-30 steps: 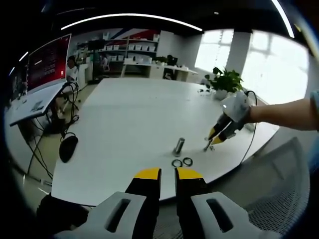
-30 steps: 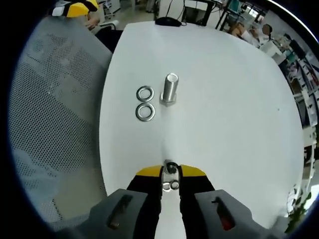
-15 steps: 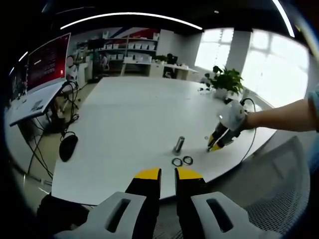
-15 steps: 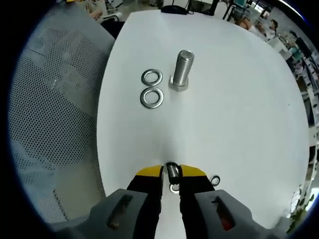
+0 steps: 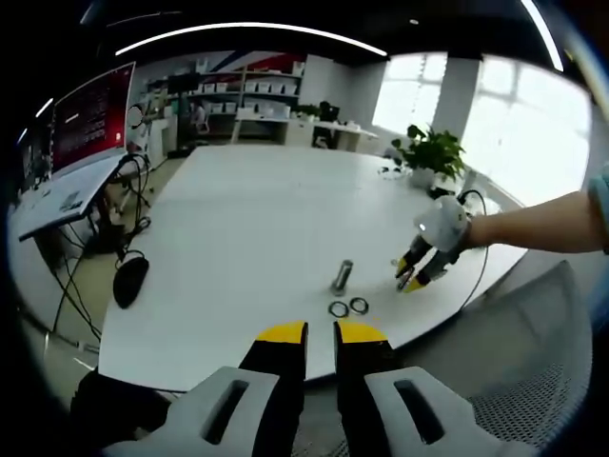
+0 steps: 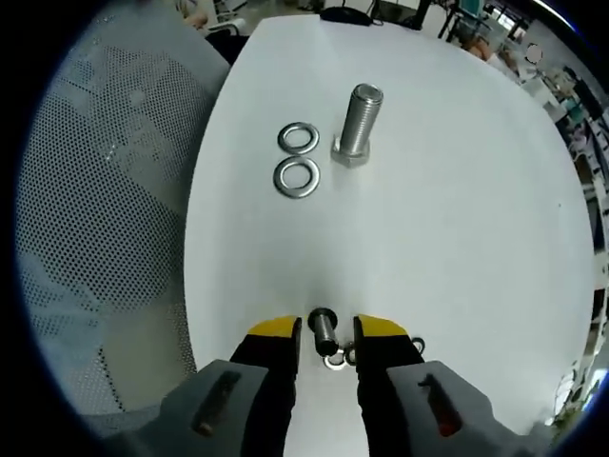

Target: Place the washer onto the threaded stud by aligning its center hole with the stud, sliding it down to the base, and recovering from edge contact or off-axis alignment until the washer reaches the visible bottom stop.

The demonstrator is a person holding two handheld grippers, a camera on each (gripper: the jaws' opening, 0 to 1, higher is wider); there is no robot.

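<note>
Right tool (image 6: pixel 326 330) newly parted, low over table (image 6: pixel 457 228)

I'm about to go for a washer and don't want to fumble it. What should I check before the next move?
1. Stud upright on its hex base: ok.
2. Stud bare, no washer on it yet: ok.
3. Near washer and far washer lying flat beside the stud, apart from it: ok.
4. Right tongs free to grasp: not ok, a small bolt stands between the open jaws.
5. Left tongs empty: ok, jaws close together with nothing between them.
6. Washer hole wide enough for the stud: cannot tell.
</note>
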